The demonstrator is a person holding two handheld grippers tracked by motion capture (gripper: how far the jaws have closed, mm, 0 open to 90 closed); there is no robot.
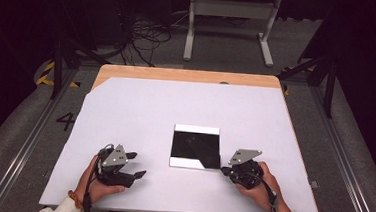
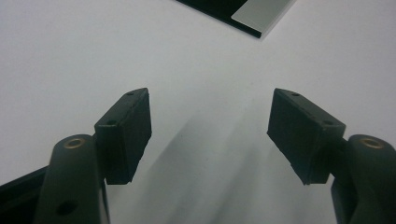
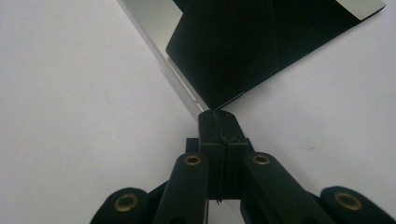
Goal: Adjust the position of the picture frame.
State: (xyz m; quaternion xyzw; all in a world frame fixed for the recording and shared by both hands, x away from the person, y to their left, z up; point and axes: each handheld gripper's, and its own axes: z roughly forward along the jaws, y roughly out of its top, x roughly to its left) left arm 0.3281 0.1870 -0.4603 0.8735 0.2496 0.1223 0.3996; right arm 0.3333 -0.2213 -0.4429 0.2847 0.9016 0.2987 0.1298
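Black folded sheet (image 1: 195,146) lies flat on the white worktop (image 1: 140,107), right tool (image 3: 218,122) pinched shut on its near corner, left tool (image 2: 210,135) wide open and empty; lifting not yet begun

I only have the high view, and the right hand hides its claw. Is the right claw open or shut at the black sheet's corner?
Observer: Shut. In the right gripper view the right claw has its jaws pressed together, tip touching the near corner of the black sheet. I cannot tell whether it pinches the sheet.
Operator: And the left claw?
Observer: The left claw is wide open with nothing between its jaws, above the bare white table cover. The sheet lies apart, beyond it.
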